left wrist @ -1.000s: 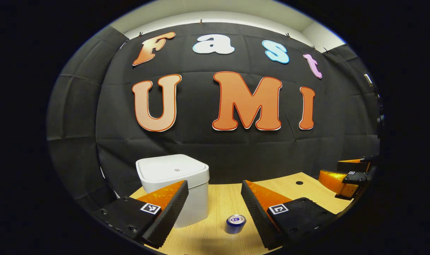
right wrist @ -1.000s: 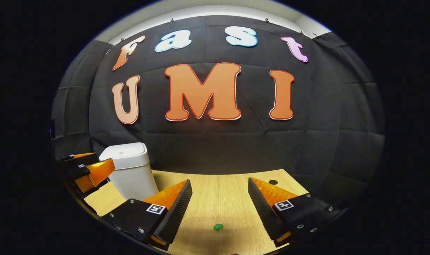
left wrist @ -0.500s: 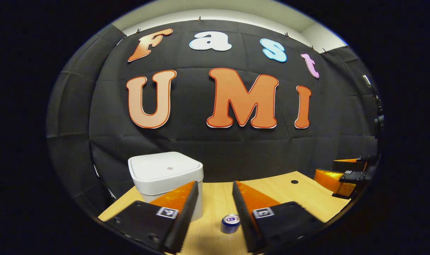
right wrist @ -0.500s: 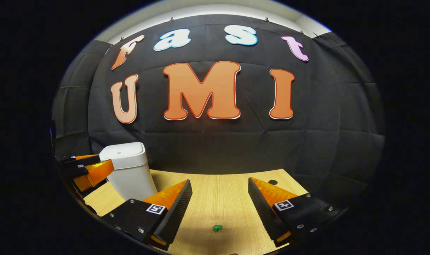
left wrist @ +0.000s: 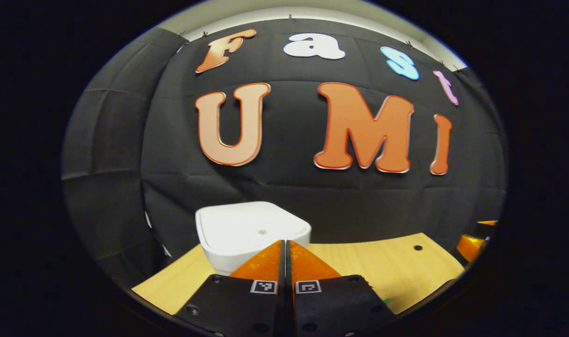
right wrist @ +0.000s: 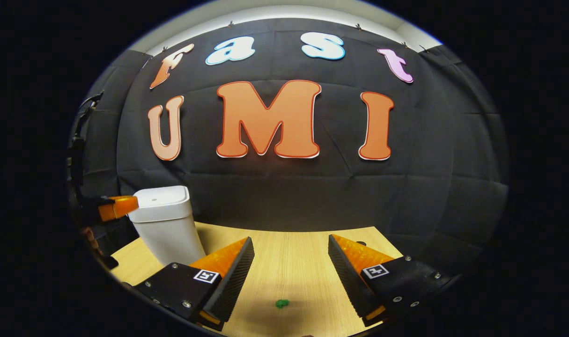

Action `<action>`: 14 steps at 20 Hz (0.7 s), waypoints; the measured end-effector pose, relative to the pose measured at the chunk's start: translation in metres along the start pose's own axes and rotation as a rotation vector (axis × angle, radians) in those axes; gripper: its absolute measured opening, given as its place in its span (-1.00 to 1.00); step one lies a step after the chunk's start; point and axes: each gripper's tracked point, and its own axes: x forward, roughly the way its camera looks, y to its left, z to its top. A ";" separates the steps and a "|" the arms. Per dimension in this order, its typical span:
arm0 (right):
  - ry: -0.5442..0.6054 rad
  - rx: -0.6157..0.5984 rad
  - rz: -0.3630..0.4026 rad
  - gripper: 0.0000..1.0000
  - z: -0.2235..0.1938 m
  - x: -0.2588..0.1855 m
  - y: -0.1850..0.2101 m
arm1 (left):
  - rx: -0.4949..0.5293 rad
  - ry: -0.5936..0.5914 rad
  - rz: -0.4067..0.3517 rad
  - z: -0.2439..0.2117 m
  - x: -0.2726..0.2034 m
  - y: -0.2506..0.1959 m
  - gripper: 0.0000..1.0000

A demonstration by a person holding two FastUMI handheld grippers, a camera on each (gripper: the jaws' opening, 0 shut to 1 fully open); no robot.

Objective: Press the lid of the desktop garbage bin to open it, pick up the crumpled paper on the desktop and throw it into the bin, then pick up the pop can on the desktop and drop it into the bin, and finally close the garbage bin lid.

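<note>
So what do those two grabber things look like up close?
The left gripper and the right gripper look alike. Each has two wedge-shaped fingers with ridged inner faces, fixed to blocky mounts with small screws. Every mount carries a little square black-and-white marker. No cables or sleeves can be made out.

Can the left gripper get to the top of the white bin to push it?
Probably yes. The left gripper, fingers shut together, sits just short of the bin's closed lid, with nothing between them.

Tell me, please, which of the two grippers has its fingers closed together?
The left gripper: its fingers meet by the white bin's lid. The right gripper has a wide gap showing bare desktop.
</note>
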 end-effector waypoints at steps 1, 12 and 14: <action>0.001 0.004 0.002 0.90 0.000 0.002 -0.002 | 0.016 0.010 0.015 0.002 0.015 0.008 -1.00; 0.001 0.014 -0.033 0.90 0.004 0.014 -0.020 | -0.024 0.109 0.074 -0.032 0.070 0.034 -1.00; 0.010 0.013 -0.028 0.90 0.001 0.017 -0.017 | -0.095 0.082 0.070 -0.032 0.070 0.035 -1.00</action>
